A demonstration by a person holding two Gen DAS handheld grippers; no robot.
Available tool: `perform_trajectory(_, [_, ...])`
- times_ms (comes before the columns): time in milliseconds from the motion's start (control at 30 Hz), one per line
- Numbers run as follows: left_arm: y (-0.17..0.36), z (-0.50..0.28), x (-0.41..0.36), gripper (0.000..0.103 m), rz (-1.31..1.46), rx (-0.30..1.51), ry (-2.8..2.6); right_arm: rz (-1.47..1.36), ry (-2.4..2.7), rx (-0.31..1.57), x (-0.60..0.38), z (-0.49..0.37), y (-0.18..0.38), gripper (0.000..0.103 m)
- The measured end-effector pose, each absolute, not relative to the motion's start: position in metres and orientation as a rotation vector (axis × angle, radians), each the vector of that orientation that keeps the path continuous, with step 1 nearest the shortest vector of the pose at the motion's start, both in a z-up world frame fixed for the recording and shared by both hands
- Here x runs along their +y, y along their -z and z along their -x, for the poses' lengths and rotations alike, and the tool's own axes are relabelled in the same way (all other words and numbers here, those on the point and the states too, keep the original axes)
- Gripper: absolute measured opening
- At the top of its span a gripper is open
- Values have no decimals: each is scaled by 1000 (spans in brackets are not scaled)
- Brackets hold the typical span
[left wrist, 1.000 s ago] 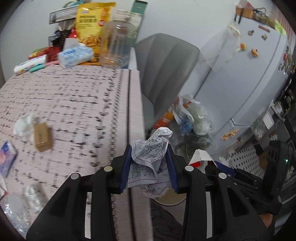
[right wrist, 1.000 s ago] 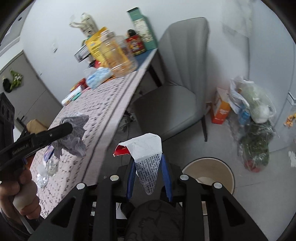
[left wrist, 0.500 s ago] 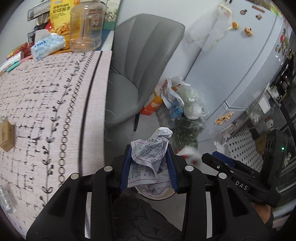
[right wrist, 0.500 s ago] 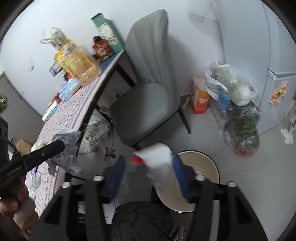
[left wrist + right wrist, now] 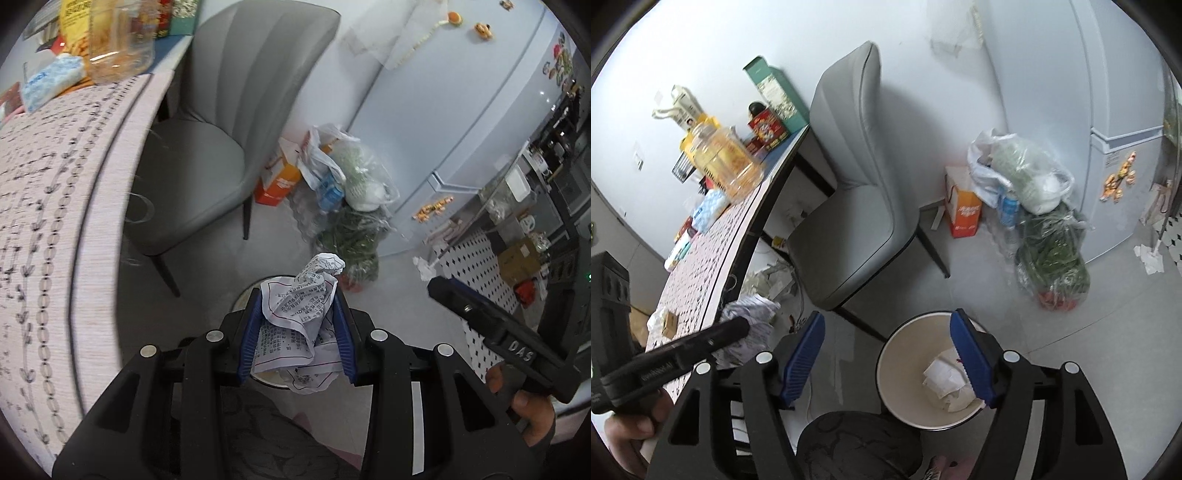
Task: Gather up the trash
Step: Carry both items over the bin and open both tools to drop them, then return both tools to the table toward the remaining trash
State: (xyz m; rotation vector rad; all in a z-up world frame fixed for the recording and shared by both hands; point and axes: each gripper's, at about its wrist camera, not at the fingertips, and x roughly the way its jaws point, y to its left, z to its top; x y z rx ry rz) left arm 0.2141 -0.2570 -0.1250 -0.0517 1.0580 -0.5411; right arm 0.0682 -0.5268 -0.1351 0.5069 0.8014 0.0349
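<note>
Over the floor beside the table edge, the left gripper pinches a crumpled printed paper between its blue pads, just above the rim of the round trash bin. The right gripper hangs over the same bin with its jaws spread wide and empty. A white folded wrapper lies inside the bin near its right wall, and the grey chair stands just behind.
</note>
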Motion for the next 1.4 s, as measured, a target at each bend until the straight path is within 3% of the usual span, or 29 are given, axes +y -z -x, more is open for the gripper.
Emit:
perform_trajectory(100, [128, -212, -270, 44, 53, 1073, 571, -510, -7, 786, -540, -62, 131, 71])
perform_trajectory(167, [129, -211, -276, 64, 70, 1075, 601, -511, 11, 779, -546, -58, 130, 72])
perform_trajectory(267, [124, -212, -276, 82, 92, 1053, 613, -511, 21, 775, -549, -54, 129, 73])
perform_trajectory(367, [115, -212, -266, 92, 108, 1023, 602, -510, 12, 778, -544, -54, 128, 73])
perform_trajectory(500, [102, -214, -238, 95, 136, 985, 558, -492, -15, 779, -529, -57, 124, 76])
perform_trajectory(767, [81, -213, -183, 97, 168, 928, 453, -421, -73, 750, -485, -62, 103, 95])
perform_trajectory(1400, [50, -168, -51, 97, 265, 799, 259, -278, -291, 734, -359, -67, 66, 95])
